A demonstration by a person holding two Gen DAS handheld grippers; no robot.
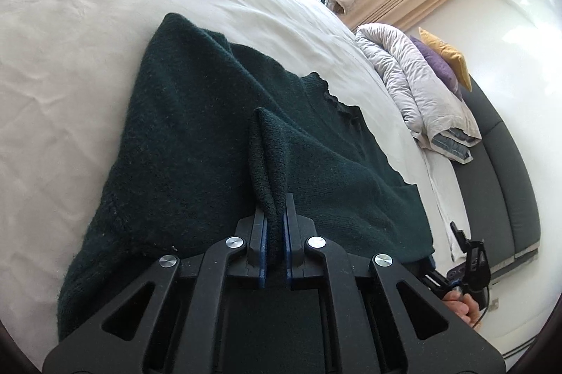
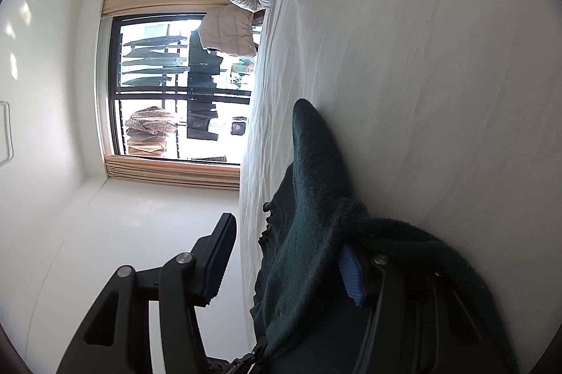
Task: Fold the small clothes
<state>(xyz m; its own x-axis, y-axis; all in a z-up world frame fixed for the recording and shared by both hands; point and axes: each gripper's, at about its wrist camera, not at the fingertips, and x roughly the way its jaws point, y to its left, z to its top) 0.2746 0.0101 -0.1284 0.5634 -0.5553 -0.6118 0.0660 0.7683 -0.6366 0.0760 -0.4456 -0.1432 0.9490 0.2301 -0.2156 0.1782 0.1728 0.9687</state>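
A dark green knit sweater (image 1: 196, 128) lies on the white bed sheet (image 1: 70, 57). My left gripper (image 1: 275, 215) is shut on a pinched fold of the sweater, which stands up between the blue pads. In the right wrist view the sweater (image 2: 309, 233) drapes across my right gripper (image 2: 284, 254), whose jaws stand wide apart. Its left finger (image 2: 217, 254) is bare in the air and its right blue pad (image 2: 351, 272) is partly under the cloth. The right gripper also shows in the left wrist view (image 1: 470, 265) at the sweater's far edge, held by a hand.
A rolled grey duvet (image 1: 414, 85) with purple and yellow pillows (image 1: 446, 57) lies at the head of the bed. A dark grey headboard (image 1: 498, 156) runs along the wall. A window with beige curtains (image 2: 168, 92) is beyond the bed.
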